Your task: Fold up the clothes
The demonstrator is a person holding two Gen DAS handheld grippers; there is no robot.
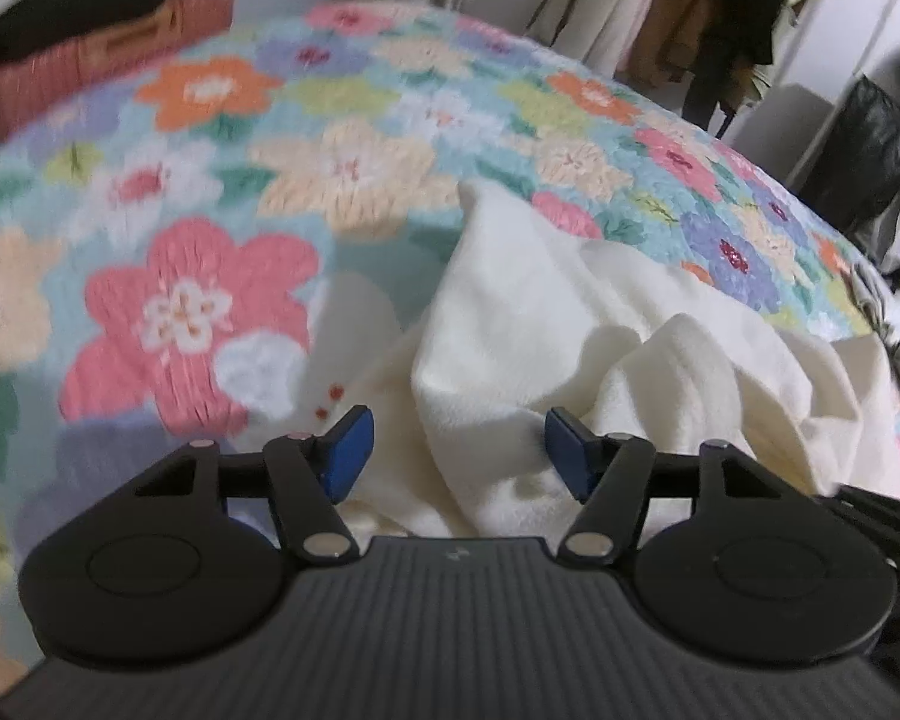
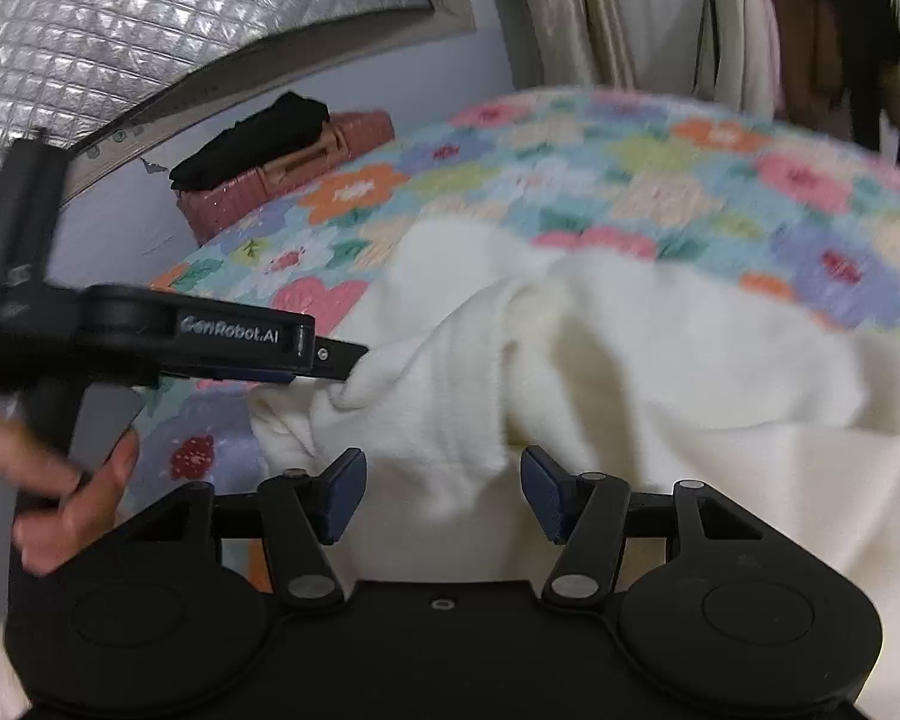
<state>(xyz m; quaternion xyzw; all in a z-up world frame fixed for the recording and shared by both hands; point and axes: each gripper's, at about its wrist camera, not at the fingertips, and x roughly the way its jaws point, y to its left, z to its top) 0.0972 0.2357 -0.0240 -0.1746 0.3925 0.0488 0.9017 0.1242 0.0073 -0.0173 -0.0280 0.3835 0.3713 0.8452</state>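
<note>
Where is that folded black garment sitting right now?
The black garment lies on top of a pink case at the far left edge of the flowered bedspread, below the silver quilted panel.

Cream garment on floral bedspread

Your left camera sits on the left gripper and looks down and forward, very close to the cream cloth on the bed. Your right camera does the same from the right gripper. Both see the cloth, the flowered cover and the pink case.
</note>
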